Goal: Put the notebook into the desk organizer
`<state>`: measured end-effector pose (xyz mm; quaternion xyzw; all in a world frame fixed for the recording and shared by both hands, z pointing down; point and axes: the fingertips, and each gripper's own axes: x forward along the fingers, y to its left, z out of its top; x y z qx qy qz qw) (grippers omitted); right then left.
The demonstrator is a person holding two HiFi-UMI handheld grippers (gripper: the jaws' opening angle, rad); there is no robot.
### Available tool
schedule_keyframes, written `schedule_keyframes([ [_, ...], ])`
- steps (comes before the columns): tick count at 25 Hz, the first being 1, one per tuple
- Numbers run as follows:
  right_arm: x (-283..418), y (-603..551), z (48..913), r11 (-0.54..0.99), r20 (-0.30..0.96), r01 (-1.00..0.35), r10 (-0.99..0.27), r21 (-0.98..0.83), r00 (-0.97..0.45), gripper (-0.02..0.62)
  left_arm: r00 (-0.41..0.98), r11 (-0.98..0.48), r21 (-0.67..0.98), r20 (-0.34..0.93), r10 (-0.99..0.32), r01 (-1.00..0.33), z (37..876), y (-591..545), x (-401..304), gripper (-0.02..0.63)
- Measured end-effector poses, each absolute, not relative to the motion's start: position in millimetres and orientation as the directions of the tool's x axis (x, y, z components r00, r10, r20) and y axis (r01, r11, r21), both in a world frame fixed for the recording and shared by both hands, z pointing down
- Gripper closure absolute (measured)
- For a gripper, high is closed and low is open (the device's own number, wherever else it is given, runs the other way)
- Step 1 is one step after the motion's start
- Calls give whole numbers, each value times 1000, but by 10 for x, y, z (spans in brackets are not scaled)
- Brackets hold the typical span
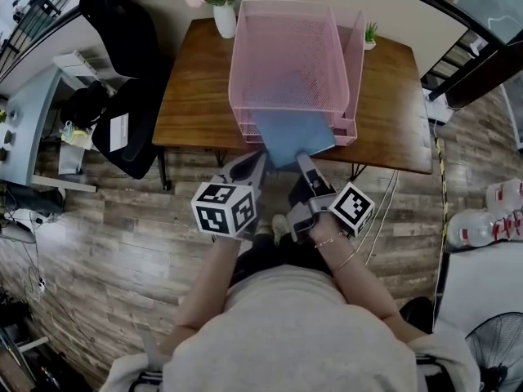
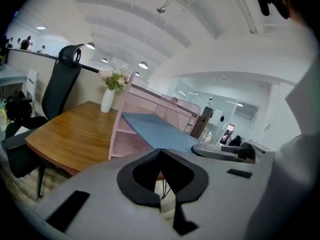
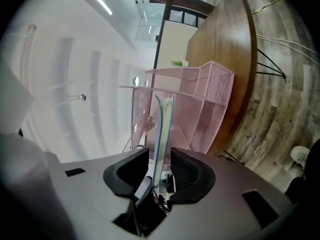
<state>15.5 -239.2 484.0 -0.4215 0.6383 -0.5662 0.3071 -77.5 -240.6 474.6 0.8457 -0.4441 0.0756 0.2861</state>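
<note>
1. The right gripper (image 3: 159, 156) has its jaws apart, and the blue notebook (image 3: 162, 129) stands edge-on between them with a gap on each side.
2. Ahead of those jaws, the notebook's far end lies inside the pink desk organizer (image 3: 212, 91).
3. The left gripper (image 2: 160, 153), just beside the notebook's near end, has its jaws together and empty.

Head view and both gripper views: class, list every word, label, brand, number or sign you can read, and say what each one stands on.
No readable text in any view.
White sheet on the black chair: any print is too small to read.
Bottles at the right edge: labels too blurred to read.
Marker cubes: black-and-white square patterns only, no letters or numbers.
</note>
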Motion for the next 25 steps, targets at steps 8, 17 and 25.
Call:
schedule_keyframes([
  [8,-93,-2204,4862,-23,95,-151,-869,-988,-485,507,602,-446,424,380,-702,-788,4782,-2298,-817,595],
  [17,-97,-2253,4893,-45,105,-151,-903,-987,-417,557,603,-448,420,390,-696,-789,4808,-2262,-859,595],
  [25,-81,-2494,4895,-34,86,-148,-928,-988,-363,558,596,-442,418,386,-704,-794,4786,-2347,-883,595],
])
